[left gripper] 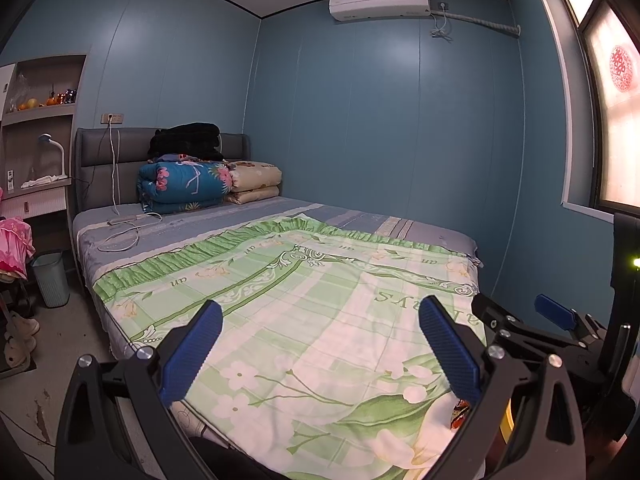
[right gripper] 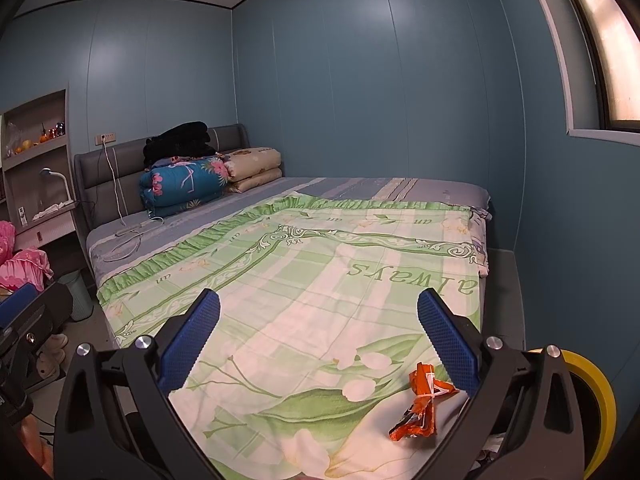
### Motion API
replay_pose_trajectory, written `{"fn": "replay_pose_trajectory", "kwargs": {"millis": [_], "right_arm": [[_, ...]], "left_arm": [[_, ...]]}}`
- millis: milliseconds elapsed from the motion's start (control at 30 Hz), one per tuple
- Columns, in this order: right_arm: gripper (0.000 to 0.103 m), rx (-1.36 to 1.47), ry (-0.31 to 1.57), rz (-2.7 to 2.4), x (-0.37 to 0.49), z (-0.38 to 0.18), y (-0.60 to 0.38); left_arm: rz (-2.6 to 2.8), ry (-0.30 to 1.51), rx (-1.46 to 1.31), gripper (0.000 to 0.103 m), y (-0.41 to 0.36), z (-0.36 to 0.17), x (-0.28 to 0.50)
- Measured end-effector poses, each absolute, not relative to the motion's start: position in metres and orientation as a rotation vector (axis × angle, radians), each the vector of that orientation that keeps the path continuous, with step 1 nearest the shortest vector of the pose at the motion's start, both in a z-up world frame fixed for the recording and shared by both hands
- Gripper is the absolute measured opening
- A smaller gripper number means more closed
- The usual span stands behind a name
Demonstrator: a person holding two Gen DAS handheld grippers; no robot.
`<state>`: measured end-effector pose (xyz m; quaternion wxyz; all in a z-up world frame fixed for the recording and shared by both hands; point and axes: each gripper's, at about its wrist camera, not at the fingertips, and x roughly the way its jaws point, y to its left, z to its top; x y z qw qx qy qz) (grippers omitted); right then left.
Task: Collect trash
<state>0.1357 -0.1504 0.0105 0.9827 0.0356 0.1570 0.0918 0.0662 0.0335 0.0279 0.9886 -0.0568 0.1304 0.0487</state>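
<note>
A crumpled orange snack wrapper (right gripper: 422, 406) lies on the green floral quilt (right gripper: 320, 280) at the near right corner of the bed. My right gripper (right gripper: 318, 338) is open and empty; the wrapper lies just inside its right finger (right gripper: 448, 344). A sliver of the wrapper (left gripper: 460, 414) shows in the left wrist view behind my left gripper's right finger (left gripper: 448, 348). My left gripper (left gripper: 320, 344) is open and empty above the foot of the bed. The right gripper (left gripper: 556, 316) shows at its right. A pale blue waste bin (left gripper: 50, 278) stands on the floor left of the bed.
Folded quilts (left gripper: 192, 184) and dark clothes are stacked at the headboard. A white cable (left gripper: 120, 232) lies on the sheet. A yellow round object (right gripper: 592, 408) sits right of the bed foot. Shelves, pink clothes (left gripper: 14, 246) and shoes crowd the left side.
</note>
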Motion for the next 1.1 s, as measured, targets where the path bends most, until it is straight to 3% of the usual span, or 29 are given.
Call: {"fn": "replay_pose_trajectory", "kwargs": {"millis": [1100], "right_arm": [[0.095, 0.078, 0.337, 0.181, 0.1338, 0.0021, -0.1500]], "left_arm": [[0.084, 0.285, -0.122, 0.095, 0.0351, 0.0213, 0.0715]]}}
